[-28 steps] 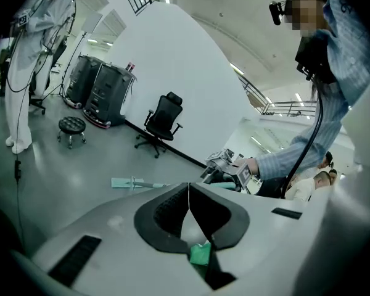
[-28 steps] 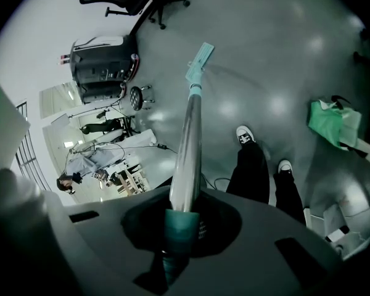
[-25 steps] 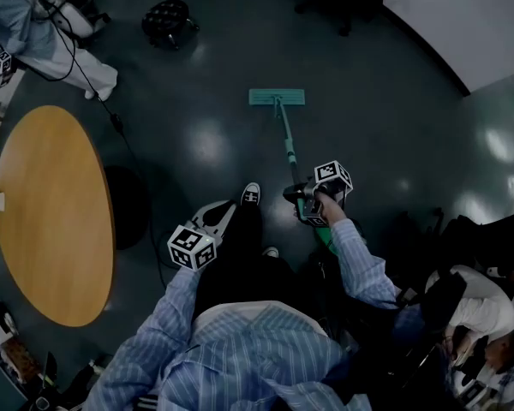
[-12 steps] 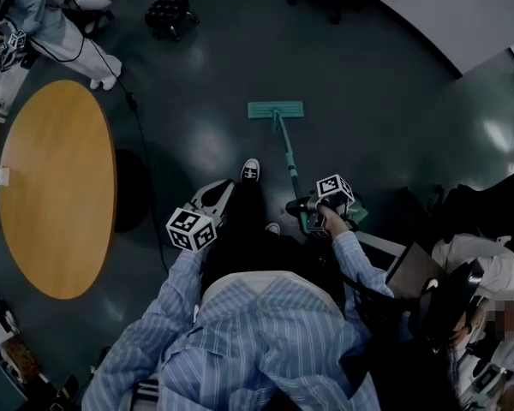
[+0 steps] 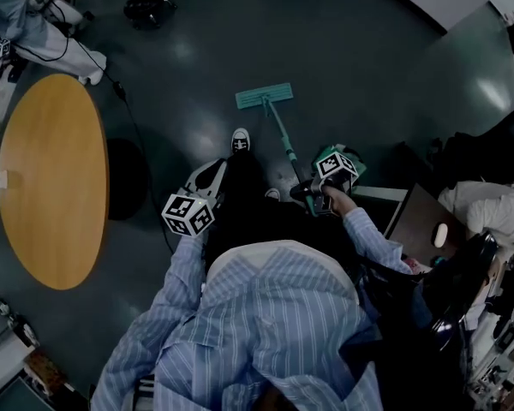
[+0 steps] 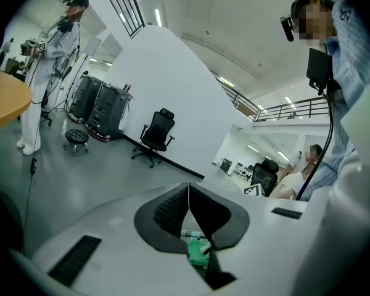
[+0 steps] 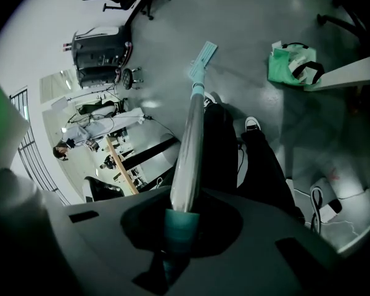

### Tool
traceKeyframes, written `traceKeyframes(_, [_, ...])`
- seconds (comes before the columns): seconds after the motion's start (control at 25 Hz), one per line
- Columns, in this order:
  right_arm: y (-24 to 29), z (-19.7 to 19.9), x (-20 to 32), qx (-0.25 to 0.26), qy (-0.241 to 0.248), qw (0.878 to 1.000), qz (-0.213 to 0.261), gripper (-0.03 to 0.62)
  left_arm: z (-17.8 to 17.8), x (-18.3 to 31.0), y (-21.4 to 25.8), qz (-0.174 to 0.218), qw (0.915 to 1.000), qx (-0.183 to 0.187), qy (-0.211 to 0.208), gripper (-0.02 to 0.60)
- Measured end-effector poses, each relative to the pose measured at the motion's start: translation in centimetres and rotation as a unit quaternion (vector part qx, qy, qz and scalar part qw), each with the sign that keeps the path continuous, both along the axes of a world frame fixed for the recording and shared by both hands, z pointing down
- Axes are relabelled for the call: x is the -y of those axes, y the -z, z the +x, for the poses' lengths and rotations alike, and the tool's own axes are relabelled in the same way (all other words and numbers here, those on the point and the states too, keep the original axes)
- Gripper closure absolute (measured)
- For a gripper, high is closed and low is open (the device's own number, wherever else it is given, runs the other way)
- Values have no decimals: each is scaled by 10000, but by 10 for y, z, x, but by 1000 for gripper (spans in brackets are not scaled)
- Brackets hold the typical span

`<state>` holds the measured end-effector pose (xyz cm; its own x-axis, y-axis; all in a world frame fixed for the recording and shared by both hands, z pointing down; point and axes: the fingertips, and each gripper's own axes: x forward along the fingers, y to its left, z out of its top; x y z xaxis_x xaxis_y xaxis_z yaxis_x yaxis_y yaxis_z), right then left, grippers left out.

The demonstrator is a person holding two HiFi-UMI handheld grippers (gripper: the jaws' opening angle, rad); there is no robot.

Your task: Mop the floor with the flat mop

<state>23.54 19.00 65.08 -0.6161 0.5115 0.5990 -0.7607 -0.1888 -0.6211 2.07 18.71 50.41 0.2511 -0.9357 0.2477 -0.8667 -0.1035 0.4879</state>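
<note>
Mopping in hand — flat mop handle is pinched by the right gripper; left gripper jaws are pressed together, empty. A steady stroke across the floor is called for next.

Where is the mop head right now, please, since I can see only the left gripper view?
Observer: The mop head lies flat on the floor, just ahead of the person's shoe.
Operator: Is anything holding the handle?
Observer: Yes, the right hand-held gripper is shut on the mop handle.
Operator: And where does my side sit relative to it?
Observer: The left hand-held gripper is apart from the handle, on the other side of the person's leg.
</note>
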Motion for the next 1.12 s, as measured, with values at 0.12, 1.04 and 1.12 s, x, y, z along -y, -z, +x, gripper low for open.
traceKeyframes(0.12, [4, 13, -12, 27, 53, 10000, -11, 553, 5, -10, 2, 29, 10000, 60, 41, 574])
traceKeyframes(1.04, [31, 26, -20, 163, 314, 9993, -102, 553, 6, 8, 26, 178, 9995, 253, 95, 574])
traceKeyframes(1.12, [32, 26, -20, 157, 322, 9993, -106, 553, 6, 10, 27, 184, 9995, 234, 131, 574])
